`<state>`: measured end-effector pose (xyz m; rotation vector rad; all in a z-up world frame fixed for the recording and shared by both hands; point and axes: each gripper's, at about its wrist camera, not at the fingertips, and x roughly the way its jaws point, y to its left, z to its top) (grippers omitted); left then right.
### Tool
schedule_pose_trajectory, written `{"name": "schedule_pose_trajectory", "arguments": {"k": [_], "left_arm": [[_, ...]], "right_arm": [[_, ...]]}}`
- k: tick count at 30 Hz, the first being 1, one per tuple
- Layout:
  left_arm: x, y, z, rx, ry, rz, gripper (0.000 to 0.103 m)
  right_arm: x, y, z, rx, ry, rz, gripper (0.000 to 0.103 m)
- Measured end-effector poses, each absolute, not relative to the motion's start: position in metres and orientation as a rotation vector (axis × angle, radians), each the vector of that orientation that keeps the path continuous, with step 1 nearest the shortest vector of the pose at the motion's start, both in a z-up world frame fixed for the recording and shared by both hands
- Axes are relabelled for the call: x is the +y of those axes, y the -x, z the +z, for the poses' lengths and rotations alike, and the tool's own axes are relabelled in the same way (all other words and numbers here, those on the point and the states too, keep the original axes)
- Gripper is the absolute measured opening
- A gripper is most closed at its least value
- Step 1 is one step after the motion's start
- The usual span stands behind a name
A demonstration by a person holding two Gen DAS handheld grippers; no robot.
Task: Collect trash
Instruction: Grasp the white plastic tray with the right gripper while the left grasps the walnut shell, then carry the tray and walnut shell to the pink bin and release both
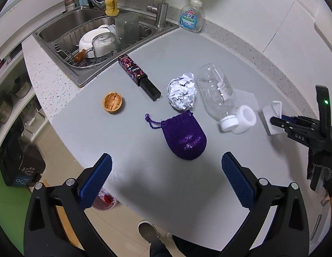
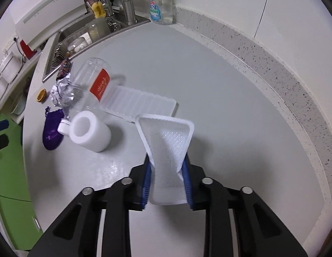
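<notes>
Kitchen corner, white walls, speckled stone counter [image 2: 279,79] curving round a grey mat [image 1: 144,171] that carries the litter. Steel sink [image 1: 58,32] at far left, a wire rack in it with a white plate and upturned glassware; yellow sponge [image 1: 111,5] hung above, tap [image 1: 162,10] at the rim, soap bottle [image 1: 191,17] on the counter behind. Green cabinet fronts and tiled floor below the counter edge; a shoe shows at the bottom of the left view.

On the mat, left to right: walnut shell [image 1: 113,102] alone near the edge; dark patterned box [image 1: 139,77], slid partly open; crumpled paper [image 1: 182,91]; clear bottle [image 1: 217,92] on its side, white cap toward the camera; foam roll [image 1: 245,118] touching the cap. Purple pouch [image 1: 185,137] lies nearest the left gripper, cord trailing left. A ribbed clear lid [image 2: 142,102] lies flat behind the bottle.

Left gripper [image 1: 166,177]: jaws spread wide, nothing between them, hanging over the mat just short of the pouch.

Right gripper [image 2: 167,184]: jaws pinched on a white foam tray [image 2: 166,141], squeezed so its sides fold inward; the tray's far end tilts up off the mat. A gloved hand [image 1: 324,150] carries this gripper at the right edge.
</notes>
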<state>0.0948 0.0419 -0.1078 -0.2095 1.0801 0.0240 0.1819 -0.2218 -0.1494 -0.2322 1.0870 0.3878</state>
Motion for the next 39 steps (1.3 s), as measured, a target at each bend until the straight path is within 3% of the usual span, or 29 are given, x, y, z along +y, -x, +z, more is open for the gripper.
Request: {"name": "schedule_pose_trajectory", "arguments": {"k": [25,27,28,34,39], "left_arm": [[0.121,-0.182,-0.169,1.140,0.153,0.125,0.100],[0.121,-0.183,-0.170,1.138,0.144,0.130,0.091],[0.121,-0.184,-0.171,1.143,0.140,0.133,0.078],[0.122,-0.183,-0.170,1.151,0.133,0.126,0.033],[0.120,-0.179,-0.164,1.133,0.135,0.111,0.033]], "right_arm": [[-0.214,-0.157,-0.104,1.020,0.194,0.396,0.025],[-0.214,-0.158,-0.103,1.017,0.193,0.394,0.025],[-0.213,-0.158,-0.102,1.015,0.191,0.394,0.025],[-0.206,-0.159,-0.099,1.006,0.190,0.403,0.025],[-0.195,-0.157,-0.097,1.001,0.199,0.420,0.025]]}}
